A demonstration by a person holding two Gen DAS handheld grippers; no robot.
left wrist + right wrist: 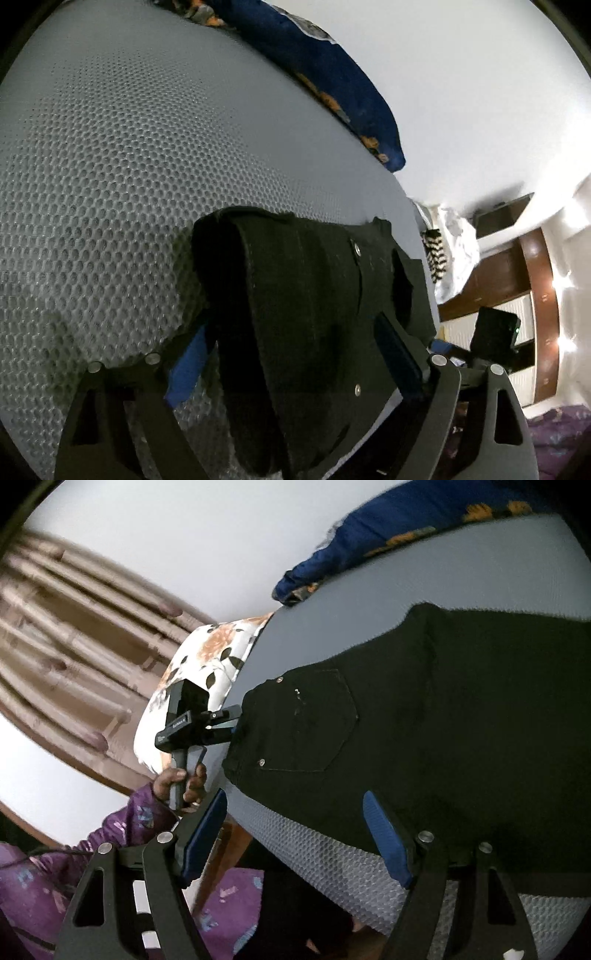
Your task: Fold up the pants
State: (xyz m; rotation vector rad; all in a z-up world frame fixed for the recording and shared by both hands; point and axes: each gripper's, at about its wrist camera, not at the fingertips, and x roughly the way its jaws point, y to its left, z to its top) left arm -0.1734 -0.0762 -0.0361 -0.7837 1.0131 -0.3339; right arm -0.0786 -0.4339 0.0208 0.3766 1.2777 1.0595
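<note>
Black pants (424, 716), folded at least once, flat on bed (110, 147); left tool (295, 354) and right tool (295, 834) wide open, empty; further folds possibly remain.

**Lettering too small to read**

A short line of white lettering runs along the side of the black left gripper (232, 722), far left in the right wrist view; it cannot be made out. Nothing else bears text.

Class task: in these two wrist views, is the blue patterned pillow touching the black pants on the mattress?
Apart. The right wrist view shows a bare grey strip of mattress between the blue patterned pillow and the black pants; the left wrist view shows the same gap.
</note>
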